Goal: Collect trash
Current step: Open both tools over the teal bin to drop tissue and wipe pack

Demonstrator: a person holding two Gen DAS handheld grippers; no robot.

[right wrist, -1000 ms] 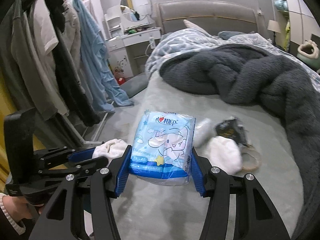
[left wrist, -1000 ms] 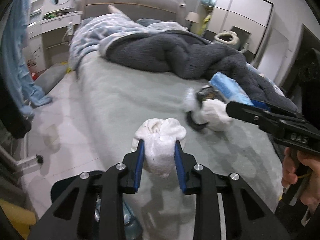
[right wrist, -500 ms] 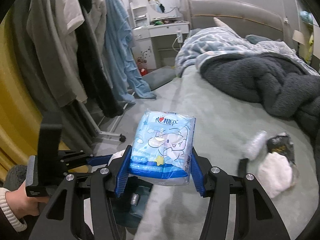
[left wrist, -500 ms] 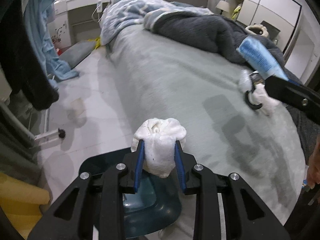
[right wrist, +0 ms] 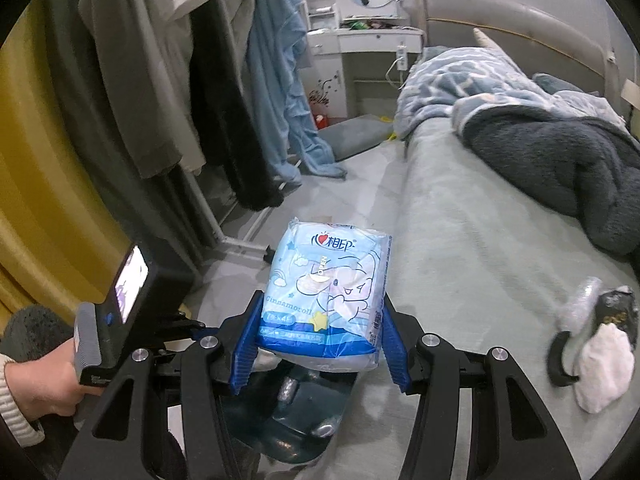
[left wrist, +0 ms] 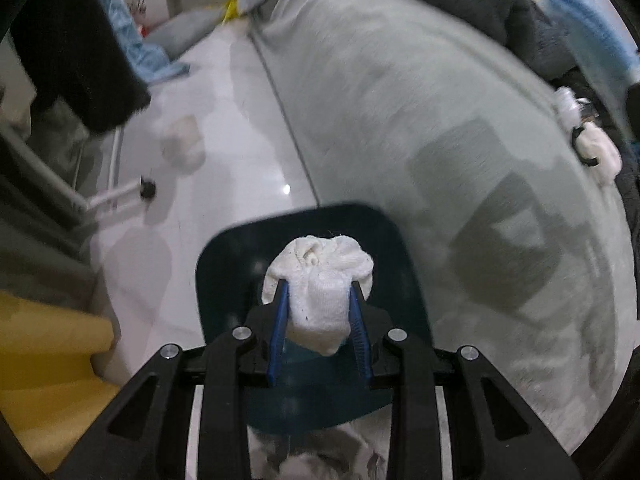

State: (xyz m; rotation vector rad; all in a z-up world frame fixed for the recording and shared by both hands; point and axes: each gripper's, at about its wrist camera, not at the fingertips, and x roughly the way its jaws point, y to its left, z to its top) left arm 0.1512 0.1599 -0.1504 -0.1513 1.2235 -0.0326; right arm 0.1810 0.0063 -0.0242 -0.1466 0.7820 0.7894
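the left tongs [left wrist: 318,330] are closed on a white tissue wad [left wrist: 320,280], which is held directly above the open dark bin [left wrist: 224,256] on the floor beside the bed [left wrist: 440,120]. the right tongs [right wrist: 320,342] are closed on a blue tissue pack [right wrist: 326,292], held upright just over the bin's rim [right wrist: 348,390]; small silvery trash [right wrist: 289,388] is seen inside. more trash [right wrist: 596,344] lies on the bed, well to the right.

The bin [left wrist: 308,236] is largely hidden behind the white sock [left wrist: 320,284] and its contents are unreadable. Motion blur smears the bed [left wrist: 440,100]. The trash pile [left wrist: 592,148] is cut by the edge.
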